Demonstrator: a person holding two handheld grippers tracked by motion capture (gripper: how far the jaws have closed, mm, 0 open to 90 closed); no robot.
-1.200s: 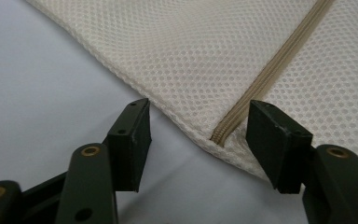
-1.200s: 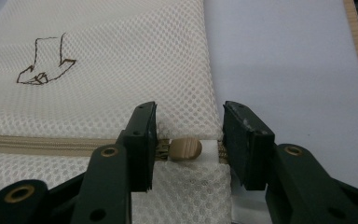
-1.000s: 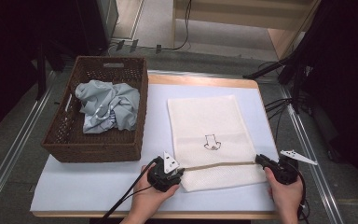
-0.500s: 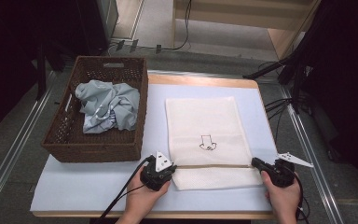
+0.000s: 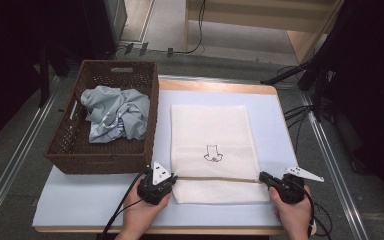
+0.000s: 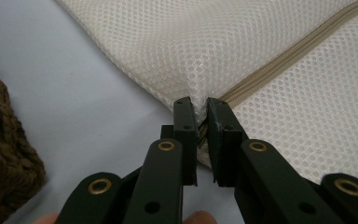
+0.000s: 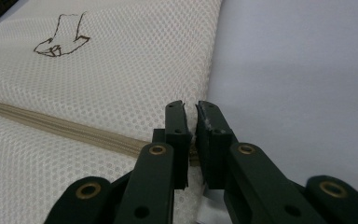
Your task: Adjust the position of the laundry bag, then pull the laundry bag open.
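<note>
**Both tools pinching the mesh bag**

We hold the white mesh bag (image 5: 212,145) at table centre. Left tool (image 5: 166,183) pinches the folded edge at the bag's 7 o'clock corner, right tool (image 5: 264,177) at its 5 o'clock, both at the zipper line (image 6: 279,60). Both were just closing. Wicker basket (image 5: 105,160) with grey cloth (image 5: 114,114) sits at 9 o'clock.

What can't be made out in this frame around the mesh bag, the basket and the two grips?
- Mesh bag: whether anything is inside; the weave hides it in the high view.
- Brown drawing on it: too small to read.
- Left gripper, right gripper: how much fabric sits between the jaws; the jaws cover it in both gripper views.
- Basket: what lies under the grey-blue cloth.
</note>
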